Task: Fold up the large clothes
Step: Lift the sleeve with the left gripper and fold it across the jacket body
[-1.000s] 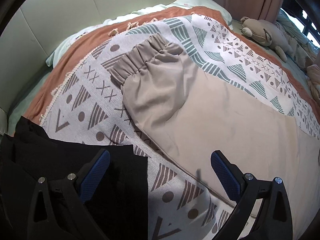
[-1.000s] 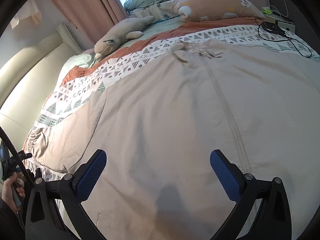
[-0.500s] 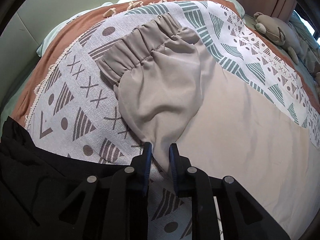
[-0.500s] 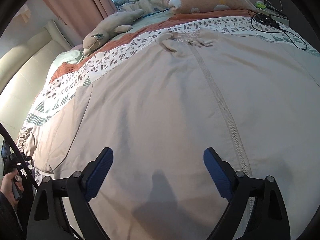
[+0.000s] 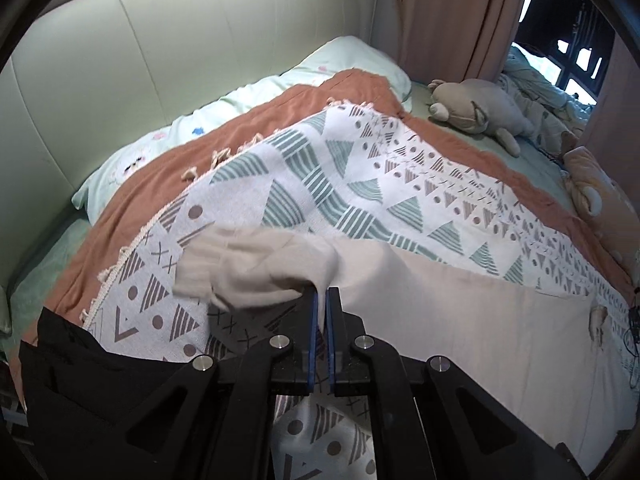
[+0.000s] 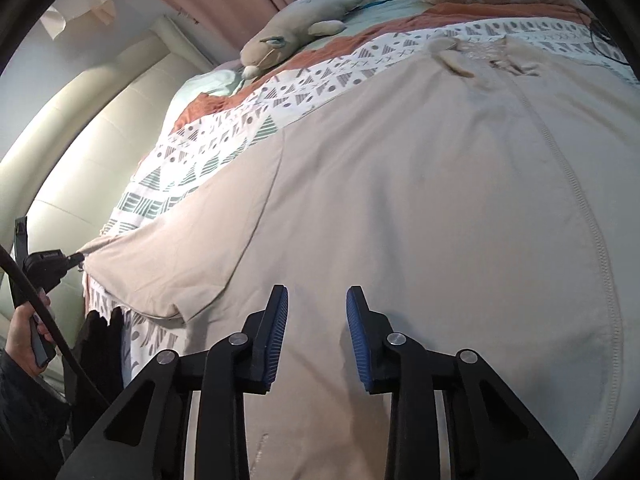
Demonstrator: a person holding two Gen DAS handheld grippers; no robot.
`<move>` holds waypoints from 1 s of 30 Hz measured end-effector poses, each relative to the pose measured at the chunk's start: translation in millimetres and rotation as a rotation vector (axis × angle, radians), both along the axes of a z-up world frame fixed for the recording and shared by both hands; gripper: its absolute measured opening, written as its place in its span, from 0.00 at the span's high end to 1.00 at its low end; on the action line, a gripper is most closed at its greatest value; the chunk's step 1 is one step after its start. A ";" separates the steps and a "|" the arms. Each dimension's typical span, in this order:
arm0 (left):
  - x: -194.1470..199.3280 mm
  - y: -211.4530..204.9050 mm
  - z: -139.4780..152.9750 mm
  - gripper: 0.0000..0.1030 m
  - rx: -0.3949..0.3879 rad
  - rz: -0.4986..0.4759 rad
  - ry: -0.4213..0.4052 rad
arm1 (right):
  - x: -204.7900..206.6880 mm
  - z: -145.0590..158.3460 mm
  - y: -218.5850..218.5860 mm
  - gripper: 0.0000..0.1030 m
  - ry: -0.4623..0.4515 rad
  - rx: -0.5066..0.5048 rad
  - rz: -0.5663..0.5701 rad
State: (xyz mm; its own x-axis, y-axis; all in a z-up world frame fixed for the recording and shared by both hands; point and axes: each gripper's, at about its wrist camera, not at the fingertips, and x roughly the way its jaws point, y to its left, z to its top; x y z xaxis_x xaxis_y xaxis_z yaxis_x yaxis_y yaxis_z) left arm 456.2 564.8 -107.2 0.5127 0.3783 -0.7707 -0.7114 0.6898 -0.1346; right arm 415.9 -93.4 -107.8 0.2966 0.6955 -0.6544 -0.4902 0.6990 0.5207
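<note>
A large beige zip jacket [image 6: 420, 184] lies spread over the bed, its zipper [image 6: 576, 200] running down the front. My left gripper [image 5: 321, 292] is shut on the lower edge of the jacket's sleeve [image 5: 248, 268] and holds it lifted off the blanket, the gathered cuff hanging blurred to the left. In the right wrist view the left gripper [image 6: 80, 258] pulls the sleeve [image 6: 168, 264] taut at the far left. My right gripper [image 6: 316, 296] hovers low over the jacket's body near the armpit seam. Its jaws are closing, with flat fabric showing in the gap and the pads not pressing on it.
A patterned white blanket [image 5: 360, 184] over a rust cover lies under the jacket. A black garment [image 5: 100, 380] lies at the near left edge. Plush toys [image 5: 476, 110] lie at the back, beside the padded headboard [image 5: 120, 60]. A person's hand [image 6: 24, 336] holds the left gripper's handle.
The left gripper closed on the sleeve's edge and rose with it, dragging the cuff nearer. The right gripper sank toward the jacket and its jaws narrowed.
</note>
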 end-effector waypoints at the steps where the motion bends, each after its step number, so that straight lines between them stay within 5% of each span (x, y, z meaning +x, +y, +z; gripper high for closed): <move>1: 0.0 -5.6 12.2 0.94 0.013 -0.017 -0.015 | 1.9 -5.1 7.1 0.80 0.027 0.015 0.025; 11: 1.4 -76.3 104.4 0.95 0.110 -0.187 -0.135 | 14.1 -37.7 56.7 0.92 0.175 0.099 0.165; 20: 12.0 -154.3 149.1 0.95 0.151 -0.334 -0.168 | 31.4 -65.7 91.3 0.92 0.262 0.138 0.242; 25: 20.5 -195.5 159.3 0.95 0.154 -0.402 -0.186 | 36.4 -57.9 67.6 0.92 0.329 0.179 0.257; 30: 29.6 -234.3 163.9 0.95 0.119 -0.463 -0.228 | 35.4 -31.9 7.0 0.91 0.270 0.141 0.154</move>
